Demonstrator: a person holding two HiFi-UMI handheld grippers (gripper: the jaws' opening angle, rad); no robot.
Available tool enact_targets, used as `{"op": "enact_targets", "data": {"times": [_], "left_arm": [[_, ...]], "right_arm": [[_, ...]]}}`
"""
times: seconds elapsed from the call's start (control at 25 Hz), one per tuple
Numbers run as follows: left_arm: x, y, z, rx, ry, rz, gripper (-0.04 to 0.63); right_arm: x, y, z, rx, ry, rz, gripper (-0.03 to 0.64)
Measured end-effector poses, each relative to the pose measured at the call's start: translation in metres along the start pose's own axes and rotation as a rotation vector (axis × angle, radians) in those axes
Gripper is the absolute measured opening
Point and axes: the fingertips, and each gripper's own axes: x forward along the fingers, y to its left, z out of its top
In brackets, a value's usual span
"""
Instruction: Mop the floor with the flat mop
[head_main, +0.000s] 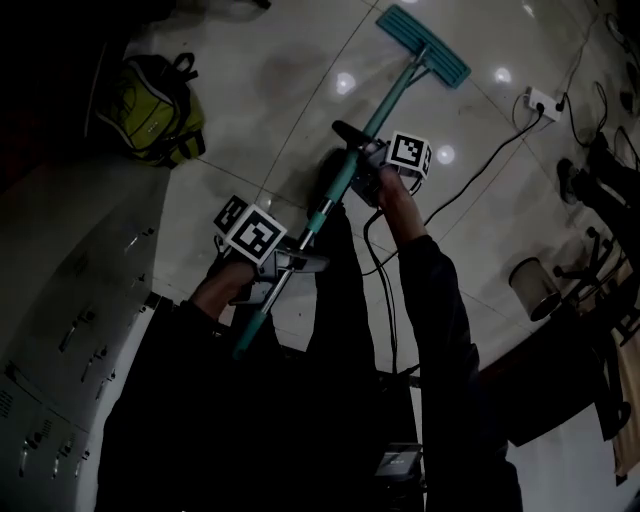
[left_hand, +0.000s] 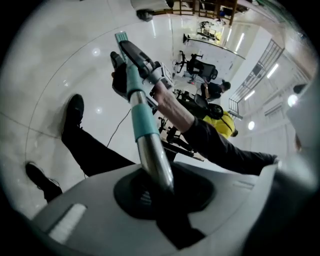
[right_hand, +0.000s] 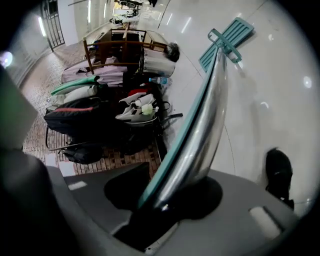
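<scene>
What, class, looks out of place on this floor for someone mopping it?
A black cable trails loose across the floor from the power strip toward the person, near the flat mop. A yellow-green backpack also lies on the floor. Both could get in the mop's way.

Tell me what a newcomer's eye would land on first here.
The long mop pole cuts diagonally across the head view, ending in a teal mop head near the top against the glossy pale floor. Both the left hand-held gripper and the right hand-held gripper are clamped on that pole, the right one nearer the mop head. A yellow-green backpack lies at upper left.
</scene>
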Motion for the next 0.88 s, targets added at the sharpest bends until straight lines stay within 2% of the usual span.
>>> {"op": "enact_targets", "data": {"times": [0.12,0.24,0.44,0.56,0.6,0.68,0.76,0.88], "left_arm": [[0.012,-0.011,0.056,0.014,0.011,0.006,0.075],[0.023,-0.017,0.096,0.032,0.008,0.020,0.074],[0.033,-0.025,0.123,0.058,-0.047,-0.003,0.084],[0.028,-0.022,0.131,0.058,-0.109,-0.015,0.148],[0.027,-0.021,0.129,0.064,-0.107,-0.016,0.149],[0.028,-0.017,0.116,0.081,-0.068,-0.003,0.168],[0.029,-0.008,0.088,0.089,0.004,0.033,0.121],[0.024,0.009,0.029,0.086,0.080,0.062,0.105]], "right_arm": [[-0.010,-0.002,0.061,-0.008,-0.010,-0.011,0.170],[-0.015,0.000,0.105,-0.033,-0.008,-0.011,0.170],[-0.024,0.012,0.126,-0.074,-0.007,-0.004,0.166],[-0.023,0.023,0.104,-0.093,-0.005,0.034,0.164],[-0.022,0.027,0.090,-0.087,-0.003,0.045,0.164],[-0.016,0.034,0.057,-0.062,-0.002,0.063,0.167],[-0.012,0.035,0.019,-0.059,0.004,0.059,0.167],[-0.009,0.031,-0.041,-0.027,0.013,0.028,0.169]]}}
